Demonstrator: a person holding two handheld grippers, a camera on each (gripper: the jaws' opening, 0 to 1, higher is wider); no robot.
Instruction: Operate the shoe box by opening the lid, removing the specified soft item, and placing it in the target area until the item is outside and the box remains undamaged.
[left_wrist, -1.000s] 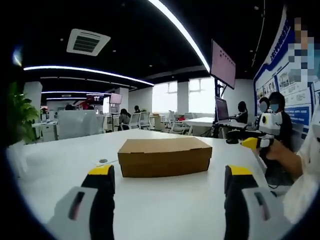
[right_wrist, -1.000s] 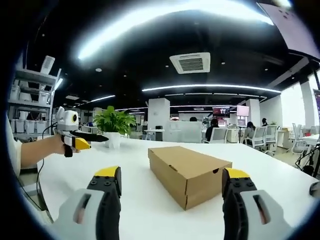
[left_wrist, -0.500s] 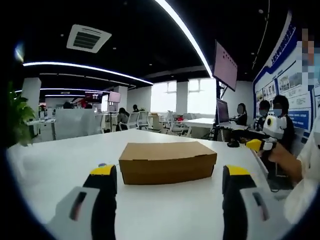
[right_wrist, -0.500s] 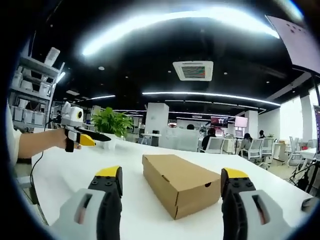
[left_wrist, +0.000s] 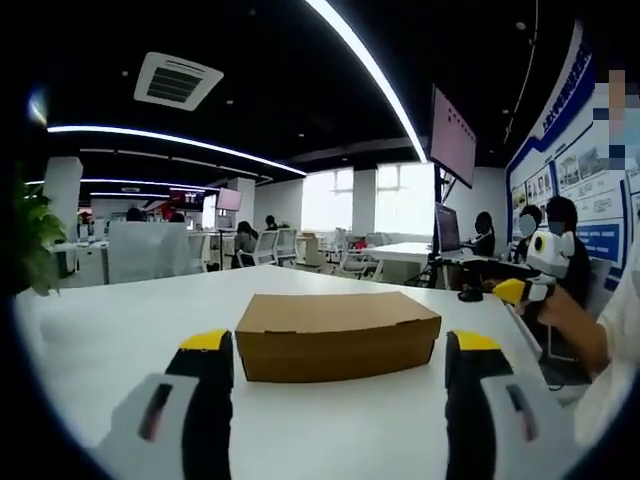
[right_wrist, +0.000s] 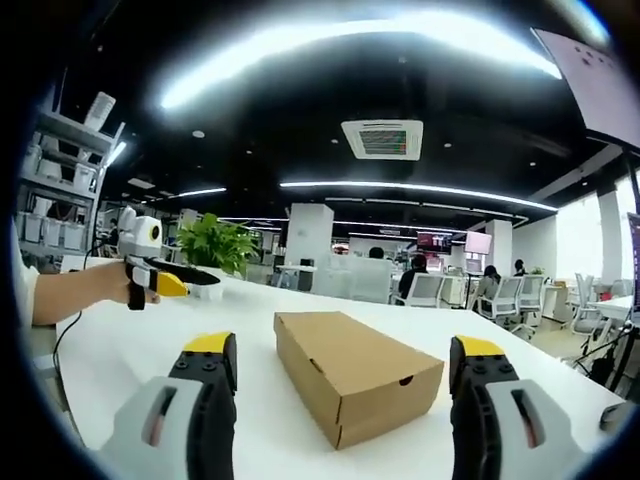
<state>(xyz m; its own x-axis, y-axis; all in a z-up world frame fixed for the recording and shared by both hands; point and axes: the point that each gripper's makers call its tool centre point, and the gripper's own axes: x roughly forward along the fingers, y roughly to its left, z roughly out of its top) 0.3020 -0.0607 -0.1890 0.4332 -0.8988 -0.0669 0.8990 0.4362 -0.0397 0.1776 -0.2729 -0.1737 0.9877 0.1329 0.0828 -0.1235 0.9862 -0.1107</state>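
- The shoe box (left_wrist: 337, 336) lay lid-shut on the white tabletop (left_wrist: 90, 330), straight ahead at twelve o'clock between the left tongs (left_wrist: 340, 372), whose jaws stood wide apart and empty.
- Against the pictures from a second before, the box looked nearer and more centred — the cameras had closed in.
- The right tongs (right_wrist: 343, 384) were likewise spread, holding nothing; the box (right_wrist: 357, 373) sat between them.
- Judged: approach under way, lid untouched, soft item inside unseen.
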